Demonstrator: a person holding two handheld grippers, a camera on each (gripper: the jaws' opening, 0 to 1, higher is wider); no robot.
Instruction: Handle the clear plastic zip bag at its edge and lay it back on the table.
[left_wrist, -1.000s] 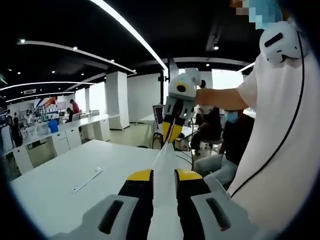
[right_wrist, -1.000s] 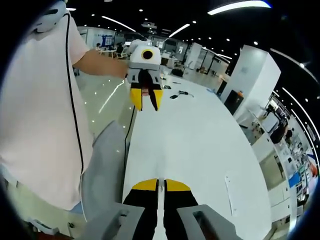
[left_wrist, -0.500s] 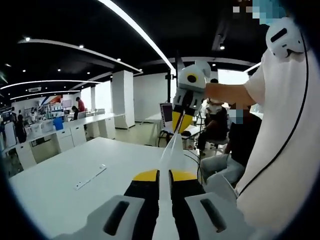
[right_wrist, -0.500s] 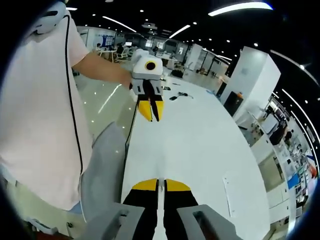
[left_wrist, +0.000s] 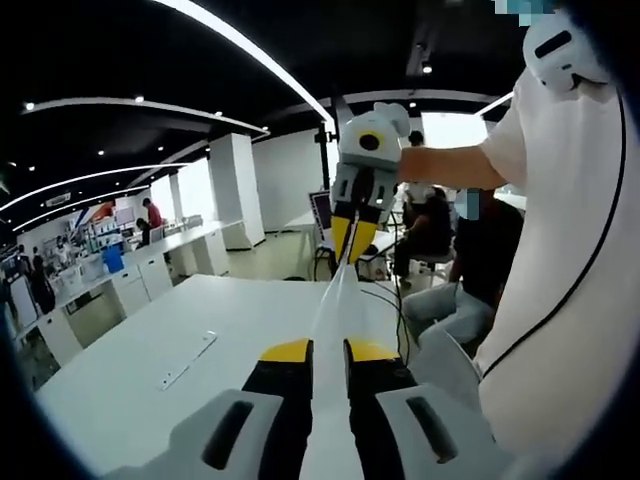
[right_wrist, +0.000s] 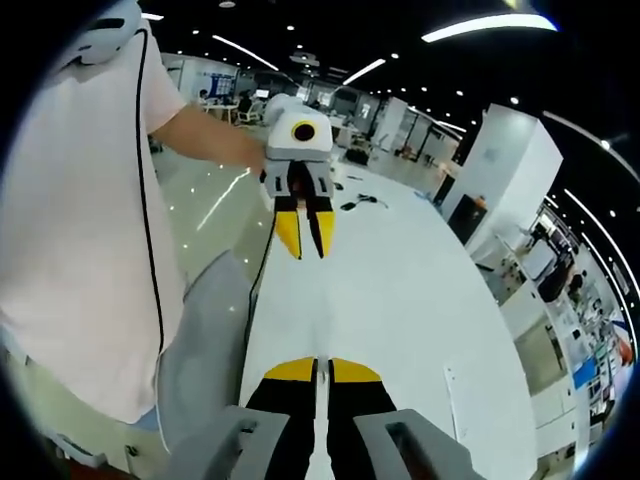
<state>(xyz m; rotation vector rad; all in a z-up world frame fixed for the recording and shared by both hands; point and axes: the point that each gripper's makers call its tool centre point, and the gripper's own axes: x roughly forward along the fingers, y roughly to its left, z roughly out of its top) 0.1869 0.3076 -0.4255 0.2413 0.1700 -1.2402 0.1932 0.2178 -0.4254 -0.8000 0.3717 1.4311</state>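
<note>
Left hand-held gripper (left_wrist: 328, 348) jaws pinched nearly together on near edge of clear plastic zip bag (left_wrist: 334, 300), which stretches taut away to the far end, held up above the worktop (left_wrist: 180, 350). Right hand-held gripper (left_wrist: 350, 250) at far end of bag in left gripper view, yellow tips together on the bag's other edge. Right gripper view: right hand-held gripper (right_wrist: 322, 368) jaws nearly closed on a thin clear edge, bag faint, hard to trace against white worktop (right_wrist: 400, 290); left hand-held gripper (right_wrist: 303, 240) far ahead, tips pointing back, slightly apart at ends. Person in white shirt (right_wrist: 80, 220) at left, bare arm reaching to left hand-held gripper. Small strip-like item (left_wrist: 188, 360) flat on worktop left of bag, apart from it.
</note>
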